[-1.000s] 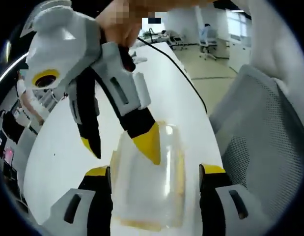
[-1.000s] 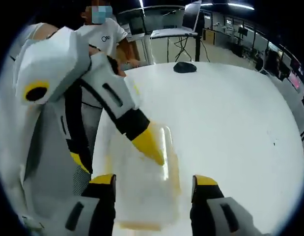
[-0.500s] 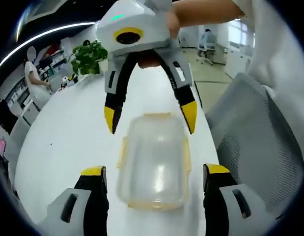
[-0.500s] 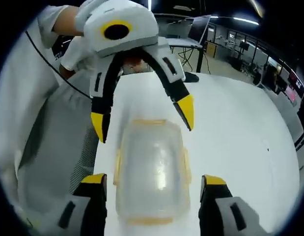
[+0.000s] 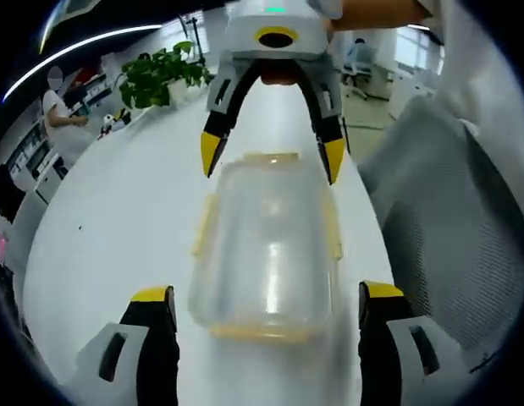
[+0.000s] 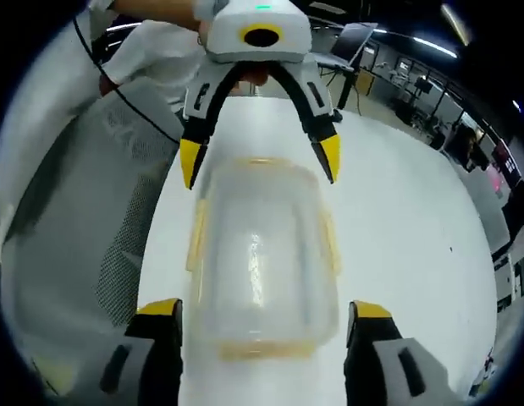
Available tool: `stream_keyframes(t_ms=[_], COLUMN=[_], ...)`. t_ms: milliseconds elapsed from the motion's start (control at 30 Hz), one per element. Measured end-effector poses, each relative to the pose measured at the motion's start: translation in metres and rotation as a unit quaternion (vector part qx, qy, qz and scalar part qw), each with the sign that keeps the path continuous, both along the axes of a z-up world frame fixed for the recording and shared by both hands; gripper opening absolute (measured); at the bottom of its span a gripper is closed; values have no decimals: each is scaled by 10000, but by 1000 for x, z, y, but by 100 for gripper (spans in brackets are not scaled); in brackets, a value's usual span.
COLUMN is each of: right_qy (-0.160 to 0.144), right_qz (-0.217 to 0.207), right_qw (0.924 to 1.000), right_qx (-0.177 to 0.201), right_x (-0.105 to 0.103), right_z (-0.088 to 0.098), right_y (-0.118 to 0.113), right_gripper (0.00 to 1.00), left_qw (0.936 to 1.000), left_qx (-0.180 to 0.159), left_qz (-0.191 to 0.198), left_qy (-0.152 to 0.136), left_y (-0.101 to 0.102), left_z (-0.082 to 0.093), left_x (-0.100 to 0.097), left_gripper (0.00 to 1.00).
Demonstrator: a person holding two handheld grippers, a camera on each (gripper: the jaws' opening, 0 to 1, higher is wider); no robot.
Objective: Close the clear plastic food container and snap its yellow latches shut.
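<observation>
Holding: we are keeping the left tool (image 5: 266, 300) and the right tool (image 6: 263, 311) released, each spread wide with nothing between the jaws.
Container: the clear plastic food container (image 5: 266, 245) is lying on the white desk (image 5: 118, 220) with its lid on, and we are seeing it lengthwise from both ends.
Container and left tool: in the left gripper view we are looking along the container from its near short end, which is sitting between our two yellow-tipped jaws without touching either.
Container and right tool: in the right gripper view the same container (image 6: 262, 254) is lying between the right tool's jaws on the desk (image 6: 414, 220), again apart from both.
Facing tools: in the left gripper view the right tool (image 5: 270, 161) is pointing toward us from the far end, its yellow tips flanking the far corners of the container; in the right gripper view the left tool (image 6: 260, 167) is doing the same.
Latches: the yellow latches (image 5: 204, 227) are running along the long sides and the ends; we cannot tell whether they are snapped down.
Left gripper view extras: a potted plant (image 5: 156, 78) is standing at the far end of the desk, and a grey mesh chair (image 5: 448, 228) is sitting beside the desk edge.
Right gripper view extras: a mesh chair (image 6: 92, 211) is lying on the other side, a person's white sleeve (image 6: 156, 51) is showing behind the left tool, and a dim office is stretching beyond the desk.
</observation>
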State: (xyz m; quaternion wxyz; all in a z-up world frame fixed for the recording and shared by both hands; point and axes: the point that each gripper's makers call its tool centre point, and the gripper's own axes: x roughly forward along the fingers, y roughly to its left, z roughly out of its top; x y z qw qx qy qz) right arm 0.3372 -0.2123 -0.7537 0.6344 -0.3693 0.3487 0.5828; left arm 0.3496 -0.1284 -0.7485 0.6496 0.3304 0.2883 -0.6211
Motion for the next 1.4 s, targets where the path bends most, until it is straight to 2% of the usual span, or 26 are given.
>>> stream_keyframes(t_ms=[200, 367, 500, 700, 900, 1100, 1200, 1400], right_qy=[-62, -25, -26, -39, -97, -92, -96, -84], right_qz=[-48, -40, -38, 39, 172, 192, 197, 198], right_qw=[9999, 10000, 9999, 9999, 9998, 9998, 9998, 9997], right_qx=[-65, 34, 101, 123, 25, 13, -41, -85], right_x=[4, 4, 3, 3, 3, 5, 4, 5], right_z=[-2, -2, -2, -2, -3, -3, -4, -4], right_y=[0, 3, 14, 39, 71, 106, 115, 114], right_gripper=[74, 74, 74, 74, 74, 74, 74, 74], left_qw=[10000, 10000, 9999, 9998, 9998, 9994, 9992, 9991], left_qx=[-24, -11, 51, 145, 119, 263, 333, 379], left_qz=[-8, -33, -37, 23, 165, 201, 182, 161], left_qy=[-97, -81, -101, -104, -78, -85, -84, -75], left_y=[-3, 1, 10, 36, 70, 103, 112, 113], left_z=[-3, -3, -4, -4, -4, -5, -6, -6], left_x=[4, 3, 3, 1, 0, 3, 2, 2], left_gripper=[76, 76, 76, 76, 76, 76, 76, 76])
